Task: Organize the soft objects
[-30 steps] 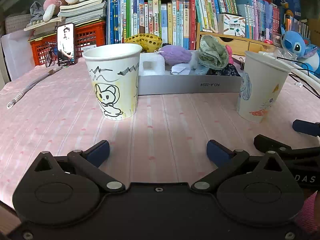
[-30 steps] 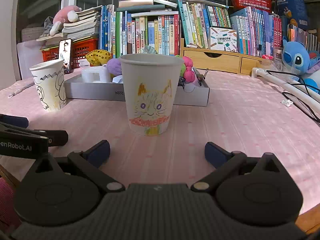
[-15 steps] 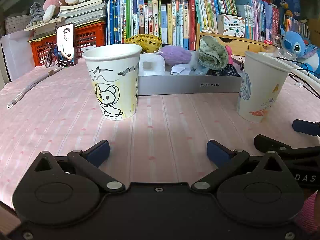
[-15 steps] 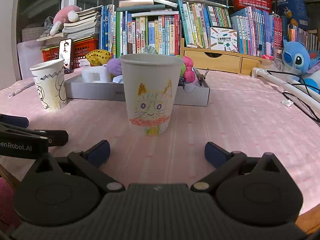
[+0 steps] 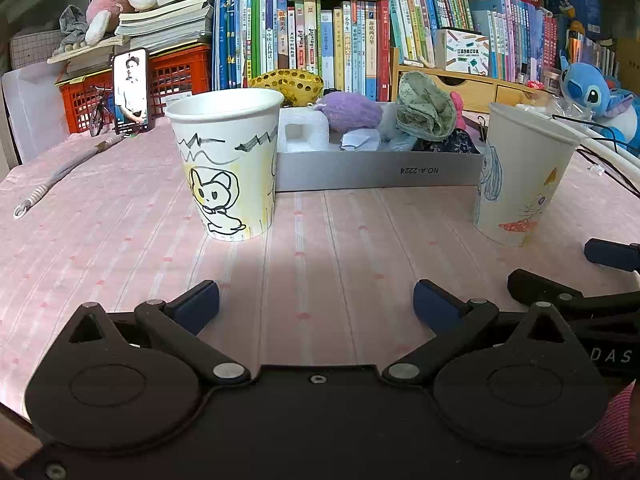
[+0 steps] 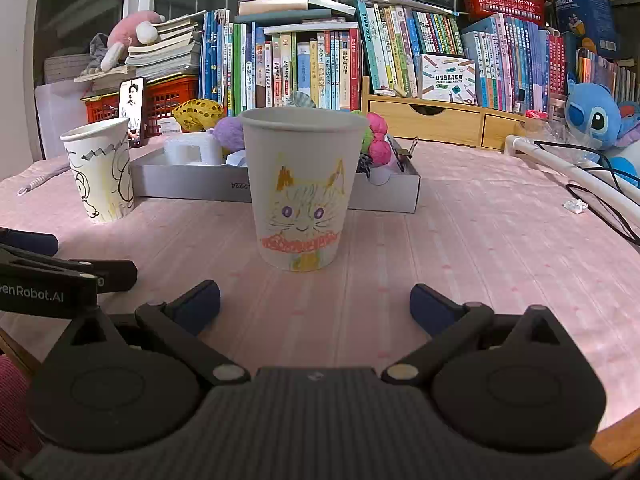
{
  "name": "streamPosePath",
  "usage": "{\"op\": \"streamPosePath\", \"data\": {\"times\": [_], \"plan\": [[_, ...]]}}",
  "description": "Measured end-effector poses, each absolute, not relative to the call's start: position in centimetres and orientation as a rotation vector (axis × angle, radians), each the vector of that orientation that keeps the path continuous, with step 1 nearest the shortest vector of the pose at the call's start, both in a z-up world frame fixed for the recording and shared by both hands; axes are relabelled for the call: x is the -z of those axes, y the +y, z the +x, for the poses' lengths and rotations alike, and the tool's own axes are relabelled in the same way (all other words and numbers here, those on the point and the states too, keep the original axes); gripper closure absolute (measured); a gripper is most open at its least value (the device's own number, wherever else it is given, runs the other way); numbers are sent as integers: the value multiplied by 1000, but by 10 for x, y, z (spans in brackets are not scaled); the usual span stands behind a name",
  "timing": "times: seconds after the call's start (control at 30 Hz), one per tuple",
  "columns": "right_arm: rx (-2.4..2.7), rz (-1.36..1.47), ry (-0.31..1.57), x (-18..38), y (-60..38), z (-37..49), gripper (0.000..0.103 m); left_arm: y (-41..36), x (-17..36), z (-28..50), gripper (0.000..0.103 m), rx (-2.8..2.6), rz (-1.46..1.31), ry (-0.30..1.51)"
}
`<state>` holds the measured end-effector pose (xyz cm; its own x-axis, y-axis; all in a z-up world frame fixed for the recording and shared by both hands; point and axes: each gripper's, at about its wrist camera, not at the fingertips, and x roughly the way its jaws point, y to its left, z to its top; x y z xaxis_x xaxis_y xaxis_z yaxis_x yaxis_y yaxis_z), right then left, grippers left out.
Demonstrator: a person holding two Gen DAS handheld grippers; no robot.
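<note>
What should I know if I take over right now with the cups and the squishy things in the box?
Left gripper: open, empty, low over the pink tablecloth.
Right gripper: open, empty, facing the cat cup.
The mouse cup stands upright in front of the gray box, towards its left; the cat cup stands upright to the right.
The soft things lie in the box: purple ball, green cloth bundle, pink balls.
Done: nothing visibly sorted; the cups' insides are hidden.
Left: likely pick the soft things out and sort them.
</note>
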<state>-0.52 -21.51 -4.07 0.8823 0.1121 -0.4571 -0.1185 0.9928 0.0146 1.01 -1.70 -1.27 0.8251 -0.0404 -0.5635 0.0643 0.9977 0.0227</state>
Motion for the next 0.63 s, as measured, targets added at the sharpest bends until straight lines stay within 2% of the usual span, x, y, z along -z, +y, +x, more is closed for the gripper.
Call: {"op": "streamPosePath", "data": {"times": [0.63], "plan": [[-120, -14, 475, 41, -215, -5, 0, -17, 12, 10, 0, 58, 43, 597]]}}
